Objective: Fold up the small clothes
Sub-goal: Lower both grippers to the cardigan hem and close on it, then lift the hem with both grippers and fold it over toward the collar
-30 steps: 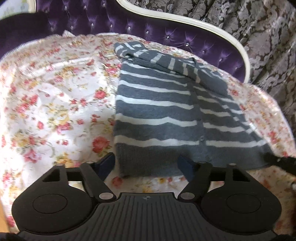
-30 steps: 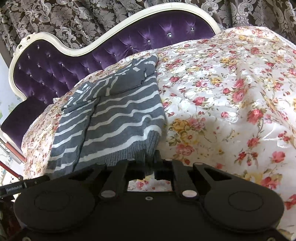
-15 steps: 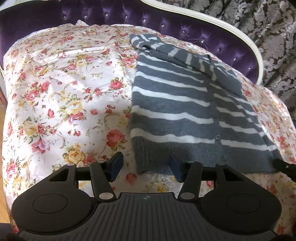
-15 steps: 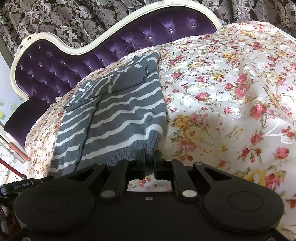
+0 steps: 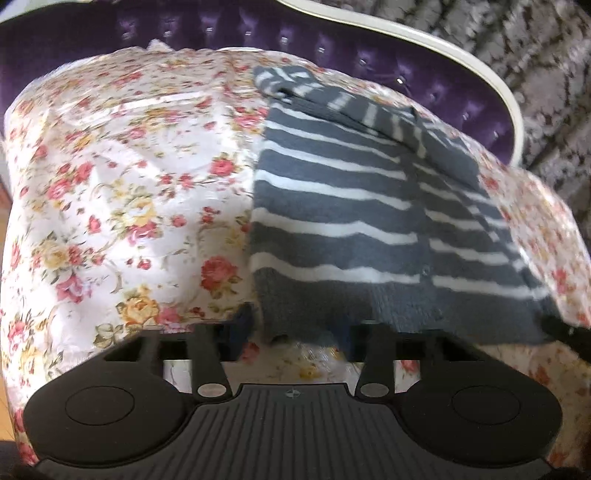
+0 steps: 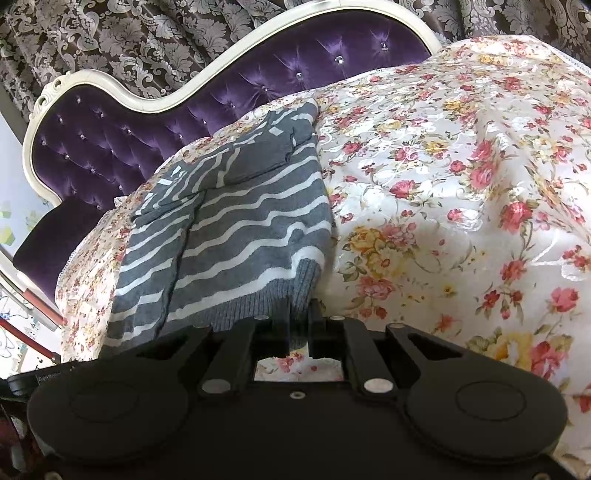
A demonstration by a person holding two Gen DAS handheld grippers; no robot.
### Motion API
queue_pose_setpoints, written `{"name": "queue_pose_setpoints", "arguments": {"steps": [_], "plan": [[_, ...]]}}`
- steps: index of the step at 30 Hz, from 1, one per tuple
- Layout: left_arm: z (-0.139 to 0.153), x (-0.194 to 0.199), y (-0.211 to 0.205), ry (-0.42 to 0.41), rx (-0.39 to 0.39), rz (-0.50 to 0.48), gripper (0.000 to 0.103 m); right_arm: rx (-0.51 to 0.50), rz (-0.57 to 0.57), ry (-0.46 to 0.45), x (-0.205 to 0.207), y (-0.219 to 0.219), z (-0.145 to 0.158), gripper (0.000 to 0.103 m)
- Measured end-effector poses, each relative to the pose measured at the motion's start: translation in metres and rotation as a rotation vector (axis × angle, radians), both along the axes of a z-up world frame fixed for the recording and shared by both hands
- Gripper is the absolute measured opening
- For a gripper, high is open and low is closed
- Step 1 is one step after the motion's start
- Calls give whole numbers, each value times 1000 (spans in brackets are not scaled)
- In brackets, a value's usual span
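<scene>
**Both grippers at the hem of the striped sweater**

A small grey knitted sweater with white stripes [image 5: 332, 221] lies flat on a glossy floral cloth of red and yellow roses [image 5: 122, 192], its sleeves folded across the far end and its ribbed hem nearest the fingers. The left gripper [image 5: 295, 328] has just been closing; its blue-padded fingers [image 5: 242, 325] now straddle one hem corner, the knit bunched between them, though the blurred view does not show whether the pads press on it yet. The right gripper [image 6: 299, 328] is clenched on the opposite hem corner, the ribbed edge pinched between its two black fingers [image 6: 281, 325]. Beyond the sweater, past both sets of fingertips, rises a tufted purple velvet headboard with a cream frame [image 6: 236, 92], backed by dark damask curtains [image 6: 129, 33].
</scene>
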State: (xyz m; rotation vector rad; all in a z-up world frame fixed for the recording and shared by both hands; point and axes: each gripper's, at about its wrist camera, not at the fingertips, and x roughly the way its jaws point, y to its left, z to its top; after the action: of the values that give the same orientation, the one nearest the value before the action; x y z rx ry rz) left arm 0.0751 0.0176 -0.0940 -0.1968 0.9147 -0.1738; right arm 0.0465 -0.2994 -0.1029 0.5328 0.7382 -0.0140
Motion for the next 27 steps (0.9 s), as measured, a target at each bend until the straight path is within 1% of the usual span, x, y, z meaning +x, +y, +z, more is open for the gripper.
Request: {"name": "queue_pose_setpoints", "arguments": {"steps": [1, 3, 6, 10, 14, 18, 22, 27], "plan": [[0, 1, 3, -1, -30, 3, 9, 0, 1, 1, 0, 0, 0, 15], [2, 1, 11, -12, -104, 16, 7, 6, 4, 1, 1, 1, 0, 15], [9, 1, 18, -36, -154, 49, 6, 42, 4, -24, -1, -2, 3, 15], [28, 3, 27, -73, -223, 57, 6, 96, 3, -69, -1, -9, 14, 15], [55, 11, 27, -143, -220, 41, 6, 136, 21, -116, 9, -13, 30, 15], [77, 31, 28, -189, -251, 22, 6, 171, 35, -183, 26, -19, 50, 15], [95, 57, 25, -241, -238, 18, 5, 196, 48, -238, 52, -24, 67, 15], [112, 103, 20, -290, -234, 24, 5, 177, 46, -302, 94, -31, 87, 15]]}}
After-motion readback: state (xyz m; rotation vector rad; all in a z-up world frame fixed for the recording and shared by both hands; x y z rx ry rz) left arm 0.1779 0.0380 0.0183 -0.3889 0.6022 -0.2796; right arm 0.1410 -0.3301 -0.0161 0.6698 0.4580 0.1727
